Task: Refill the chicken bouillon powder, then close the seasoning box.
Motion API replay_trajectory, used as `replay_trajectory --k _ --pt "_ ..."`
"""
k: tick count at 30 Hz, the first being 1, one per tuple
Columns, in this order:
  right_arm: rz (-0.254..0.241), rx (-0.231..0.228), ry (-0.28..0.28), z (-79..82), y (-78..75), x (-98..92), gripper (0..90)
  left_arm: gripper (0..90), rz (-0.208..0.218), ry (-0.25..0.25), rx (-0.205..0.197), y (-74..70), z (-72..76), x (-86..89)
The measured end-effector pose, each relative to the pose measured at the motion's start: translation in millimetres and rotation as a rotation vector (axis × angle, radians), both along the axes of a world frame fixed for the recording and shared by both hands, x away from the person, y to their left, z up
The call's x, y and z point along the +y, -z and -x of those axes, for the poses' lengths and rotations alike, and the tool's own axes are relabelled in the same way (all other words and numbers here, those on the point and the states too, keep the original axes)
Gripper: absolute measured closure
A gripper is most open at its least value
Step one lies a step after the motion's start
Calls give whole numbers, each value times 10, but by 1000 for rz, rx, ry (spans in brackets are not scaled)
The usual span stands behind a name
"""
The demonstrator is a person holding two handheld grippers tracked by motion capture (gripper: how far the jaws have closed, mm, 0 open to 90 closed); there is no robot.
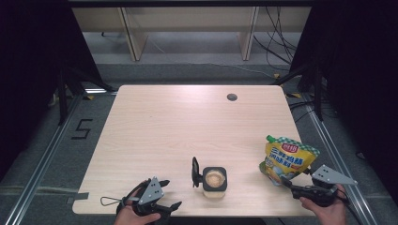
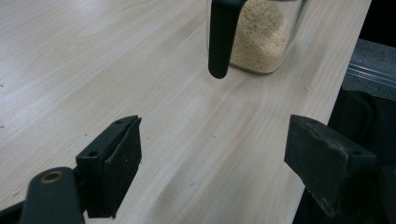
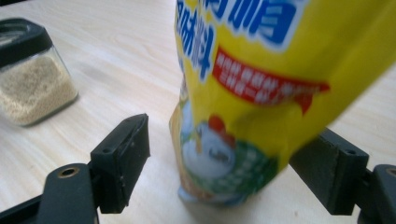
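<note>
A small square glass jar of beige granules stands near the table's front edge, its black lid flipped open to the left. A yellow seasoning pouch with a chicken picture stands at the front right, leaning a little. My right gripper is open with the pouch's lower part between its jaws. The left pad is clear of the pouch, and the jar sits off to the left. My left gripper is open and empty, pointing at the jar and its hanging lid.
The light wooden table has a round cable hole at the back right. The pouch stands close to the table's right edge. Wooden shelf legs and loose cables lie on the floor beyond the table, with dark curtains at both sides.
</note>
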State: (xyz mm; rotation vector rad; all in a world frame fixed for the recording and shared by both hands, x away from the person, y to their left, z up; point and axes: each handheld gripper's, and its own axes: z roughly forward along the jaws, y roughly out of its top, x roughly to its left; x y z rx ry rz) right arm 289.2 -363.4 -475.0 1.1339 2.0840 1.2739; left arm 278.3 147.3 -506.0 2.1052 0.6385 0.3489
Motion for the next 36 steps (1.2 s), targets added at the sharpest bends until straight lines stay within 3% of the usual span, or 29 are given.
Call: replay_trajectory --k 3,4,6,7,12,13,14,16,19,21,24,26,27,28,29,31,34,36 --pt "21 -4 -13 39 4 -26 240 182 4 3 3 4 -8 -1" --pt "20 14 2 74 -1 -15 240 182 -19 8 1 -1 -17 12" --pt "38 4 -11 88 6 -27 239 182 -11 0 -3 8 -19 11" --pt "30 22 -1 113 7 -16 237 182 7 -6 6 9 -8 5" --pt "39 56 5 164 22 -7 239 182 15 -12 11 1 -12 23" --pt "63 33 -11 152 28 -20 238 182 19 -16 8 3 -10 21" --pt "50 62 -3 179 30 -3 239 182 24 -19 4 11 -9 16" --pt "76 54 -17 187 31 -9 234 182 17 -11 11 12 -8 21" --pt "87 85 -1 232 30 15 234 182 27 -18 -4 12 -1 20" --pt "103 74 0 243 27 17 235 182 5 -10 -19 -12 -6 31" --pt "121 64 -23 220 39 6 238 182 31 -15 -12 -5 6 17" --pt "118 98 -4 247 39 32 238 182 31 -12 -8 -9 6 20" --pt "127 91 -15 241 44 32 237 182 -1 -12 -20 -29 -1 39" --pt "156 69 -23 226 47 16 239 182 30 -23 -13 -26 9 24" --pt "160 66 -26 223 46 13 240 182 32 -21 -14 -30 3 28" --pt "136 75 -19 238 47 20 243 183 40 -29 -8 -33 -3 27" --pt "151 64 -14 232 44 -7 243 252 18 -36 -6 -46 -5 30" --pt "131 110 12 262 32 4 244 304 23 -43 -18 -48 -6 37"
